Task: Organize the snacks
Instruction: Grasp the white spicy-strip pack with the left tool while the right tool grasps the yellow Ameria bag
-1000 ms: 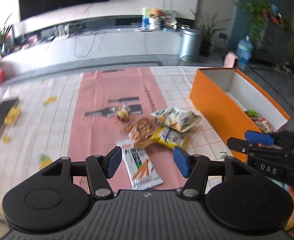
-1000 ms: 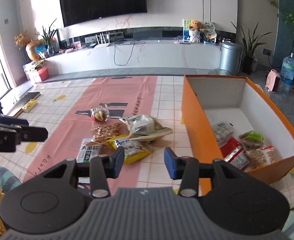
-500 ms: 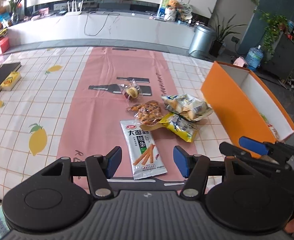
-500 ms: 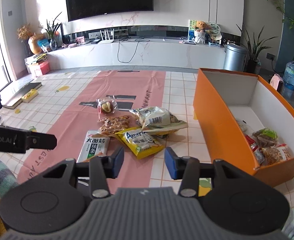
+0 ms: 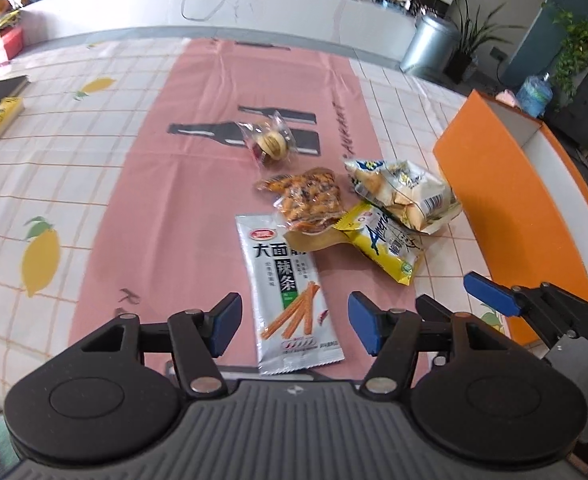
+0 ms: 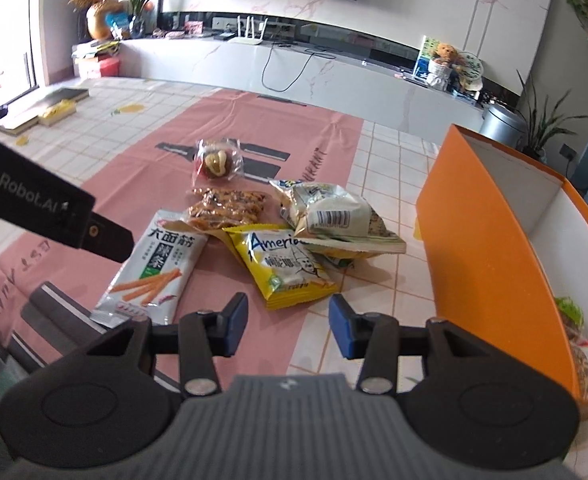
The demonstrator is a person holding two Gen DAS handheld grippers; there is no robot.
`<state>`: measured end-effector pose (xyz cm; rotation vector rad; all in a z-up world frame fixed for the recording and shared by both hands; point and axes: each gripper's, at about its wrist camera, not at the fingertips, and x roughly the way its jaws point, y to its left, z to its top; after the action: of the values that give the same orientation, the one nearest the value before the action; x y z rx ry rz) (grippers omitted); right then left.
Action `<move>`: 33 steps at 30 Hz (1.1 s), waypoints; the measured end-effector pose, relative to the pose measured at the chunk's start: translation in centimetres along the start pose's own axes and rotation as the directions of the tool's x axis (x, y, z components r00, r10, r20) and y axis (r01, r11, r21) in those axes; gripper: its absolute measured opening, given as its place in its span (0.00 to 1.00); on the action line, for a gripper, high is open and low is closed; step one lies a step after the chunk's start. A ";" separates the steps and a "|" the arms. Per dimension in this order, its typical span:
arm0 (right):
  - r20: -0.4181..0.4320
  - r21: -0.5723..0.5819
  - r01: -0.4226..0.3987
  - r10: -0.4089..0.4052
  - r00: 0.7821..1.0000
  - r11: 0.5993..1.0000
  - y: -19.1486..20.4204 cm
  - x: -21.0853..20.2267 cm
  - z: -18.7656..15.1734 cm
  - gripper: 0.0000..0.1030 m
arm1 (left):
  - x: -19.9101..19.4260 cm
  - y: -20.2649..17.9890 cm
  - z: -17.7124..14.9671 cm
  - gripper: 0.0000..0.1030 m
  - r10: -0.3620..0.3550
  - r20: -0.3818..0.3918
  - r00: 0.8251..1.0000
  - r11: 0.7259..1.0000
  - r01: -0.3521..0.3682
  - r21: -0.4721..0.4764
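Right tool [image 6: 288, 330] gapes above yellow snack packet [image 6: 284, 266] beside orange box [image 6: 489, 256].

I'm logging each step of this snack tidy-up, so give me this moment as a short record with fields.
surface: tablecloth with pink centre strip
loose snacks: silver spicy-strip packet, yellow packet, white bag, clear nut bag, wrapped pastry
container: orange box, some snacks already inside
left gripper: open, jaws just widened, above the silver packet, holding nothing
right gripper: open, empty, near the yellow packet

Left tool [image 5: 294, 322] just opened wider, right tool [image 6: 288, 322] seemingly empty, parted
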<state>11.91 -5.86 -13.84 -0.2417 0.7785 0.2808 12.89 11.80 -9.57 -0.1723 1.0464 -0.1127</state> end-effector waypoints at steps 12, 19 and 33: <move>-0.026 -0.001 -0.066 0.066 0.997 0.998 -1.8 4.4 -0.5 0.42 | 5.8 -0.7 1.3 0.77 0.050 -0.095 0.994 0.998 -0.052 -0.023; -0.019 0.065 -0.175 0.177 0.984 0.982 -3.5 6.0 0.1 0.57 | 7.1 -1.3 1.4 0.80 0.092 -0.105 0.990 0.996 -0.092 0.002; -0.022 0.122 -0.304 0.308 0.951 0.945 -6.2 8.6 0.9 0.65 | 6.4 0.0 1.4 0.57 0.105 -0.190 0.976 0.988 -0.082 0.129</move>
<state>20.40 -10.02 -18.74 -0.0139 0.8701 0.5237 17.29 10.78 -14.32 -0.0012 1.2392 -0.1090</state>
